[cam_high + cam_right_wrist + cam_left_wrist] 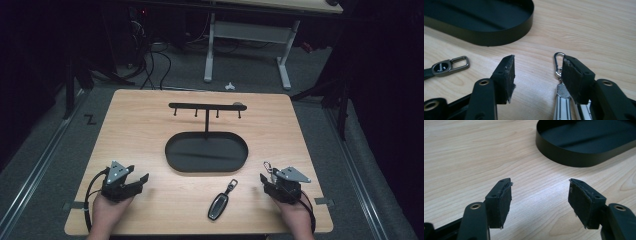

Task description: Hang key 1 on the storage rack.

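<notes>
A black oval tray (207, 170) sits mid-table, and a black stand with a hook bar (206, 106) rises from its far edge. In front of it lies a black key fob (218, 202) with a metal clasp (442, 67). My left gripper (139, 173) rests at the near left, jaws open over bare wood (540, 182). At the near right, my right gripper (270, 176) is open too (538, 60). A silver carabiner (559, 63) with a mesh strap lies on the table against the inner side of that gripper's right-hand jaw, partly hidden beneath it.
The tray's rim (574, 158) lies ahead and to the right of the left gripper, and ahead and to the left of the right one (499, 37). Beyond the wooden table is grey floor, with a white desk frame (247, 35) and cables at the back.
</notes>
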Demonstrator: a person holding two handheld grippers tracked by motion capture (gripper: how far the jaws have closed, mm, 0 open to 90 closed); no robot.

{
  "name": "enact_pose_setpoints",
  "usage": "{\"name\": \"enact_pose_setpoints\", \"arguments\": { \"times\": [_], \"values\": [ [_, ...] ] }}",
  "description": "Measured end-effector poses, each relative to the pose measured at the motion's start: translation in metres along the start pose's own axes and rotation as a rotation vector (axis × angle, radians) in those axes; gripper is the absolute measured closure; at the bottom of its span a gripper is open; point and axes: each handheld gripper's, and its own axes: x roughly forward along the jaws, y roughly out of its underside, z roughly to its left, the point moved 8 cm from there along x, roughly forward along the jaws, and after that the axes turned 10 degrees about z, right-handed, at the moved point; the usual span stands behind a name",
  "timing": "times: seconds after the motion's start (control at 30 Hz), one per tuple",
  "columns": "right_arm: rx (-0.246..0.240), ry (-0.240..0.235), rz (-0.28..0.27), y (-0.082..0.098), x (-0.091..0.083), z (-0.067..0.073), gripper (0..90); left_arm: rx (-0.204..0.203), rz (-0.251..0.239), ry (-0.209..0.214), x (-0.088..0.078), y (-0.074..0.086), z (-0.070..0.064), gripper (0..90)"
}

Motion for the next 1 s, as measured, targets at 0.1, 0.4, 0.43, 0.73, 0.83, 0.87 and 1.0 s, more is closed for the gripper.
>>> {"name": "enact_pose_setpoints", "arguments": {
  "times": [0.1, 0.4, 0.43, 0.73, 0.83, 0.87, 1.0],
  "values": [
    [-0.003, -0.004, 0.012, 0.0, 0.001, 0.002, 39.7, 0.009, -0.004, 0.009, 0.0, -0.001, -0.004, 35.8],
    [0.02, -0.052, 0.051, 0.004, 0.004, 0.009, 36.2, 0.031, -0.005, 0.026, 0.006, -0.004, -0.013, 37.2],
    [0.006, -0.066, 0.048, 0.005, 0.001, 0.014, 39.0, 0.031, -0.011, 0.028, 0.007, -0.006, -0.014, 37.1],
    [-0.044, -0.171, 0.035, 0.007, -0.008, 0.061, 39.0, 0.048, -0.007, 0.034, 0.011, -0.007, -0.017, 37.0],
    [-0.077, -0.206, 0.034, 0.008, -0.009, 0.081, 40.8, 0.051, -0.003, 0.036, 0.011, -0.007, -0.018, 37.0],
    [-0.084, -0.222, 0.035, 0.008, -0.009, 0.088, 42.0, 0.055, -0.003, 0.035, 0.012, -0.007, -0.018, 37.0],
    [-0.12, -0.266, 0.033, 0.007, -0.011, 0.111, 51.0, 0.059, 0.002, 0.038, 0.013, -0.007, -0.02, 36.9]
  ]
}}
